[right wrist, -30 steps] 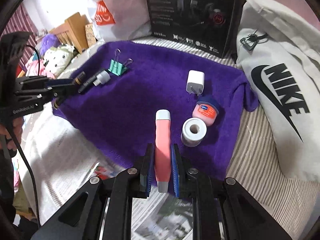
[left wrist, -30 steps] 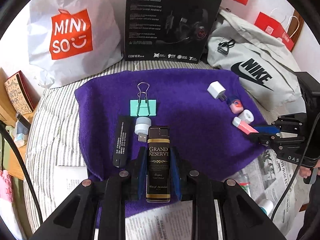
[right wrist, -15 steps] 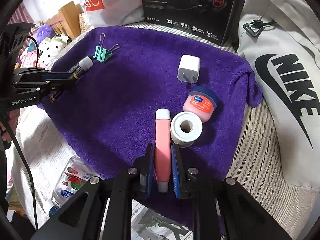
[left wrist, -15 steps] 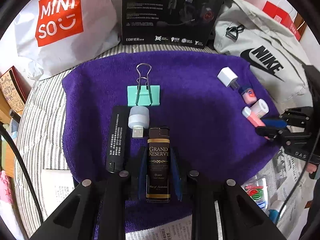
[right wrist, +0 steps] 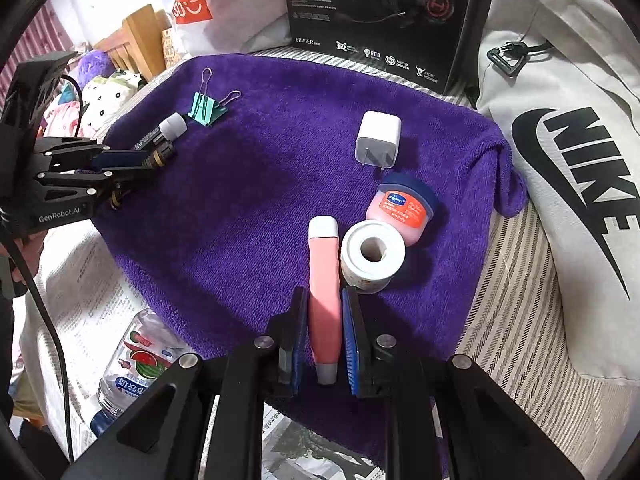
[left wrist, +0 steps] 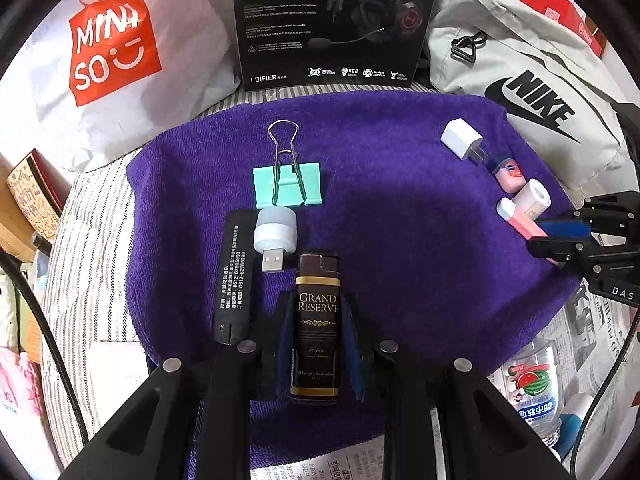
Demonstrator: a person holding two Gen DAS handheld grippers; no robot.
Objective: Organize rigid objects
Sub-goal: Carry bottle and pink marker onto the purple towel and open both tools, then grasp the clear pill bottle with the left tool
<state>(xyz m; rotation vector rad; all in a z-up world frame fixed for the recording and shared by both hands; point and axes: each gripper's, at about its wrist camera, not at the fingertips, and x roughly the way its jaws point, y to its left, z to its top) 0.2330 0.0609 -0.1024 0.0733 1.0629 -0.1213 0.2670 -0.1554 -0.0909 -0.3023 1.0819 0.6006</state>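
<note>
In the left wrist view my left gripper (left wrist: 318,306) is shut on a dark brown "Grand Reserve" lighter (left wrist: 318,332), low over the purple towel (left wrist: 400,248). Just beyond its tip lie a white USB light (left wrist: 275,236), a black flat stick (left wrist: 234,276) and a green binder clip (left wrist: 287,182). My right gripper (right wrist: 325,294) is shut on a pink tube (right wrist: 324,268), right beside a white roll (right wrist: 372,254). Behind the roll sit a pink jar (right wrist: 402,208) and a white charger (right wrist: 378,140). The left gripper (right wrist: 132,164) shows at the towel's left edge.
A black Edifier box (left wrist: 332,20) stands behind the towel, a white Miniso bag (left wrist: 116,44) to its left and a grey Nike bag (left wrist: 528,80) to its right. A plastic bottle (right wrist: 132,364) lies on newspaper at the towel's near edge. Striped bedding (right wrist: 516,300) surrounds the towel.
My left gripper has sunk toward the towel with the lighter, so the USB light and black stick are closer. The right gripper, with the pink tube, has edged nearer the white roll.
</note>
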